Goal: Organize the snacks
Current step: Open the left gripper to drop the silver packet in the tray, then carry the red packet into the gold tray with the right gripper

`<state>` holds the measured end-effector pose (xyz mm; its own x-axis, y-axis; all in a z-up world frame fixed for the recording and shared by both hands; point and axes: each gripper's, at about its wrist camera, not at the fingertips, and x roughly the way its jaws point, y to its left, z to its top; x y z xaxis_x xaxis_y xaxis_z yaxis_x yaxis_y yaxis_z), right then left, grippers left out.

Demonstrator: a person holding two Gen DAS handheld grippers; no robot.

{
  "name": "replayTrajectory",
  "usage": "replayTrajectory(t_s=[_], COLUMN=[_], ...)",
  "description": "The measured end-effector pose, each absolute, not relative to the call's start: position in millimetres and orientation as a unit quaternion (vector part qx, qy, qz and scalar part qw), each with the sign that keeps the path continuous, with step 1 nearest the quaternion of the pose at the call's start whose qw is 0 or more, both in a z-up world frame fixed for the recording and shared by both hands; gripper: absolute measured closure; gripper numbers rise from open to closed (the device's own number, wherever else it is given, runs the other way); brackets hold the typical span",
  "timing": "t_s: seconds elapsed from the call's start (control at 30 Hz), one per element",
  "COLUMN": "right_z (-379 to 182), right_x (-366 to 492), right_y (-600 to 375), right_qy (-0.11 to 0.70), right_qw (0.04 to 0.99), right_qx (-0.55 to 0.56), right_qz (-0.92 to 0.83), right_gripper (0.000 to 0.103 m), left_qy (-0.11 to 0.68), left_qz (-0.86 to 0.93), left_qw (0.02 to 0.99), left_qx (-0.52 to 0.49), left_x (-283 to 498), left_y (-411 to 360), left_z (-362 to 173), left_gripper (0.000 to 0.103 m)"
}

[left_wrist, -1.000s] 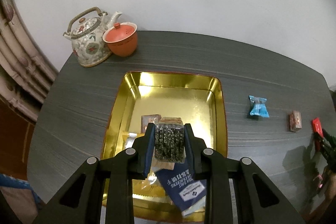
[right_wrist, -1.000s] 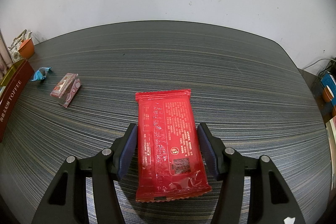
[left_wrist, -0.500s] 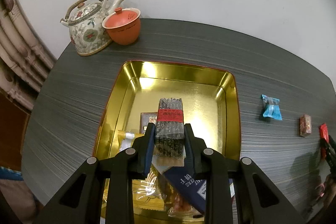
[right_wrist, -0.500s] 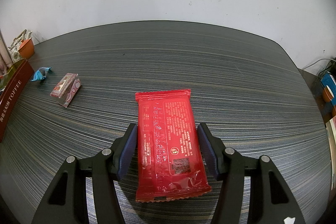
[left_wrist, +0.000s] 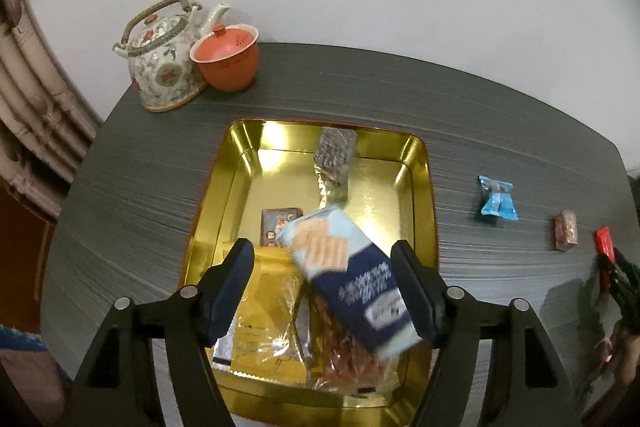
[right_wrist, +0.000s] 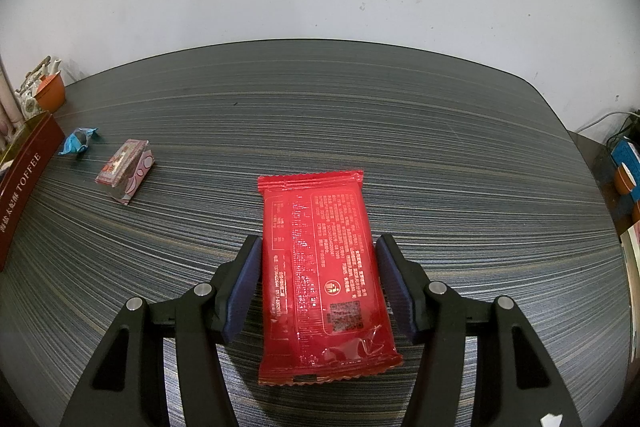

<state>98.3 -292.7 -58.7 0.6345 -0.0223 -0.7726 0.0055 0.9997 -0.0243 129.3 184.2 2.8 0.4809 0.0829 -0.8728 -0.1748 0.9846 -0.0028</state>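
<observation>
Gold-lined tin [left_wrist: 420, 187] sits on the dark striped table [left_wrist: 160, 187], and the left gripper [left_wrist: 324, 263] hangs over its near end with its jaws opening; nothing is pinched between the pads. Far left on the table, a flowered teapot [left_wrist: 164, 67] touches an orange lidded cup [left_wrist: 226, 61]. Inside the tin, a dark seaweed-like bar [left_wrist: 334, 155] leans on the far wall, blurred. A small brown packet [left_wrist: 276, 227] lies mid-floor. Nearer, a yellow packet [left_wrist: 264, 307] lies at the left, a clear bag of reddish snacks [left_wrist: 344, 355] beside it, and a blue cracker pack [left_wrist: 352, 279], blurred, tilts across the top between the spread fingers without touching either pad, as far as can be seen. Right of the tin, a blue candy [left_wrist: 497, 199] and then a brown wrapped sweet [left_wrist: 566, 231] lie well apart on the table.

From the right wrist view, the tin's red side, lettered TOFFEE, shows at the far left. The right gripper [right_wrist: 318, 255] is clamped on a red snack packet [right_wrist: 320, 267], both pads pressing its long edges, the packet lying flat over the table.
</observation>
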Motion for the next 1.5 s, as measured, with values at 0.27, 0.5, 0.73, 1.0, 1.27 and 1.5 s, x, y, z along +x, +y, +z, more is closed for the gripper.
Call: replayTrajectory(t_s=[0.27, 0.5, 0.73, 1.0, 1.27, 1.5], right_z=[-58.9, -58.9, -59.2, -54.5, -35.0, -0.5], right_x=[98.6, 98.5, 98.7, 101.2, 93.3, 79.1], right_y=[-291.8, -292.0, -292.1, -281.6, -257.6, -194.5], right_qy=[0.428, 0.428, 0.427, 0.44, 0.436, 0.414], right_qw=[0.904, 0.904, 0.904, 0.897, 0.898, 0.91], right_qx=[-0.011, -0.011, -0.013, -0.011, -0.016, -0.018], right_qz=[-0.008, -0.008, -0.009, -0.036, -0.066, -0.003], right_gripper=[0.048, 0.048, 0.049, 0.062, 0.063, 0.062], left_qy=[0.487, 0.465, 0.449, 0.446, 0.441, 0.441], left_qz=[0.069, 0.091, 0.13, 0.163, 0.182, 0.197], left_qw=[0.869, 0.88, 0.884, 0.878, 0.877, 0.872], left_qx=[-0.055, -0.032, -0.029, -0.061, -0.053, -0.08], left_x=[103.2, 56.7, 17.2, -3.7, -10.5, -11.6], left_y=[185.1, 193.2, 219.0, 252.9, 265.8, 283.7], left_z=[20.3, 29.3, 24.2, 4.3, -2.7, -4.3], left_gripper=[0.032, 0.032, 0.032, 0.032, 0.025, 0.02])
